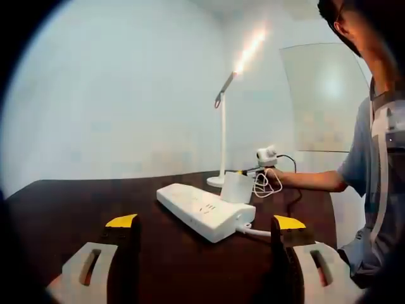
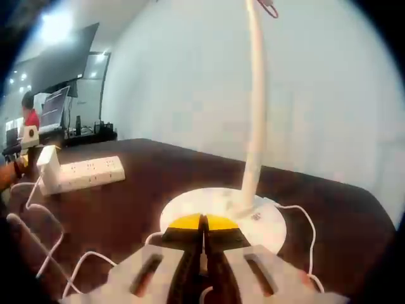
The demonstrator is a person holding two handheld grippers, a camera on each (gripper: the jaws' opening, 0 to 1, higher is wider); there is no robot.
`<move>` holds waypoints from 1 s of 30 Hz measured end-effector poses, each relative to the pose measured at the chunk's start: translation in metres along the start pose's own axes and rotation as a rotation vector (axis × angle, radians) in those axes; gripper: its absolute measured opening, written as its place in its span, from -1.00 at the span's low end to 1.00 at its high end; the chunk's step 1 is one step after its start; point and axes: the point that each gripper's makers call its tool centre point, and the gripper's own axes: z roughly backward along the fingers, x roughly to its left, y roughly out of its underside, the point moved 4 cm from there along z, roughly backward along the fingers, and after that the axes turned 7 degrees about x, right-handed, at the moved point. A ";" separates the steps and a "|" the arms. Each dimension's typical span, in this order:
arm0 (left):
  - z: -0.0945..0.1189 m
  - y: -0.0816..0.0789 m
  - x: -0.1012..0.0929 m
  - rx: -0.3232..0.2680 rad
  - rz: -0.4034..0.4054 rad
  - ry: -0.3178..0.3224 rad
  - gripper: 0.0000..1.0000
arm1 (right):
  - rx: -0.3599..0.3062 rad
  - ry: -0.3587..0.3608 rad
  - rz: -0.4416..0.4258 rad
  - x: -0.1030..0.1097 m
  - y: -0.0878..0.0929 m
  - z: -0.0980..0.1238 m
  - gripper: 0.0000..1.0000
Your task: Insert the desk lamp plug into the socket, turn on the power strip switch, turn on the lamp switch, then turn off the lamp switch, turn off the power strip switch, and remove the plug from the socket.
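The white power strip lies on the dark table, with a white plug block standing in its far end. Behind it rises the white desk lamp, its head glowing. My left gripper is open, its yellow tips wide apart just short of the strip. My right gripper is shut with nothing between its tips, at the near edge of the round lamp base. That gripper also appears beside the lamp foot. The strip and plug lie far left.
The lamp's white cable loops over the table toward the plug. The strip's own cord leaves its near end. A person's arm reaches in from the right. A light wall stands behind the table.
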 end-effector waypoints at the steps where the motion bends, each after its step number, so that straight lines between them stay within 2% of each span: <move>1: 0.000 0.000 0.000 0.001 0.000 -0.001 0.62 | -0.007 0.000 0.000 0.001 -0.001 0.001 -0.93; 4: 0.000 0.000 0.000 0.000 0.002 -0.005 0.61 | -0.035 0.004 -0.004 0.002 -0.005 0.005 -0.93; 9: 0.000 0.000 0.001 0.000 0.005 -0.010 0.60 | -0.043 0.012 -0.020 -0.005 -0.006 0.007 -0.93; 30: 0.000 0.002 0.005 0.014 0.023 -0.020 0.58 | -0.097 0.007 -0.068 -0.006 -0.018 0.017 -0.93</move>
